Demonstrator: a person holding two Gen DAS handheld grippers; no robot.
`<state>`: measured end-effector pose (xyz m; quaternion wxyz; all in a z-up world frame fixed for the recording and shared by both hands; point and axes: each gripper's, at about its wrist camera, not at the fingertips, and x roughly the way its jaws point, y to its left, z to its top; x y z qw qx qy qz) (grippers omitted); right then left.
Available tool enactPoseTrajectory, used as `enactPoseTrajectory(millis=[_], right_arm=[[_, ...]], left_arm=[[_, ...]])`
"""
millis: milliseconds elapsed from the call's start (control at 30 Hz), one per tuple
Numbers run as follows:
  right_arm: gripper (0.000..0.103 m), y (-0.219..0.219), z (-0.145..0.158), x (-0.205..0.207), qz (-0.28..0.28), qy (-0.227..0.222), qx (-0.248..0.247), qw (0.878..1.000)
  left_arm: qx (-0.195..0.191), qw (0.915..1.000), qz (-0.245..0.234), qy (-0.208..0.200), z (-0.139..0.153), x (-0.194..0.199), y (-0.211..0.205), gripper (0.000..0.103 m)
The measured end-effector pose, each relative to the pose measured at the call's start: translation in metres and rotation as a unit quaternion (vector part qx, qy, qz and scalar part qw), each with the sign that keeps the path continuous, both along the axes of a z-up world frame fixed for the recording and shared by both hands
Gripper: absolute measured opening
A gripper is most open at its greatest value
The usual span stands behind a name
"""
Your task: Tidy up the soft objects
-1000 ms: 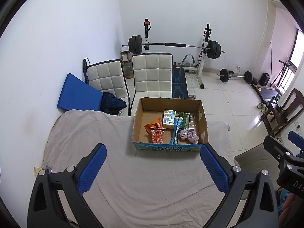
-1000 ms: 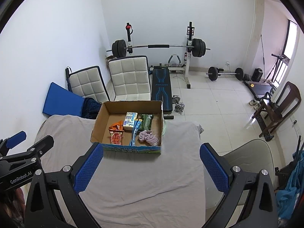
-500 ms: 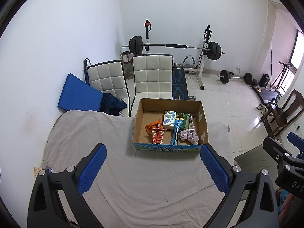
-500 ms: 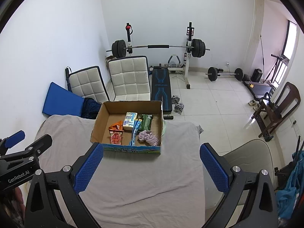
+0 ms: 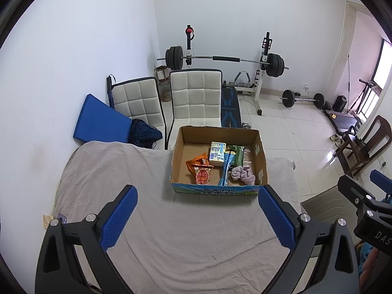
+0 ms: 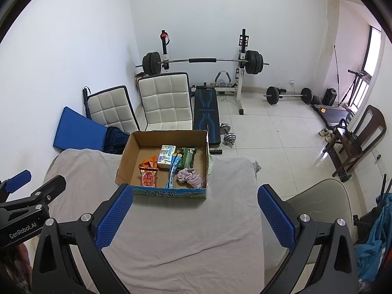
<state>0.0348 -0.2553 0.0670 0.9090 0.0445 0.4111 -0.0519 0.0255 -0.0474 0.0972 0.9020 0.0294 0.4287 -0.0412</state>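
left claw edging slightly higher, nothing else

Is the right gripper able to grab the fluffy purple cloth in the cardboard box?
Probably yes. The right gripper is open and empty, the open-topped cardboard box has no lid, and the fluffy purple cloth lies uncovered near its front right corner.

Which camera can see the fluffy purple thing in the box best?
The left wrist view: the purple cloth sits near its middle, in full view. The right wrist view shows it whole too, but a bit further off-centre.
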Motion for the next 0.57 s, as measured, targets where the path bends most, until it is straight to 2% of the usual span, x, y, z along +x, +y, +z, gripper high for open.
enactPoseTrajectory(millis=[567], right_arm=[[0.103, -0.0025, 0.0021, -0.0022, -0.002, -0.001, 0.0, 1.0]], left_arm=[[-0.001, 1.0, -0.003, -0.001, 0.0034, -0.0039, -0.0026, 0.101]])
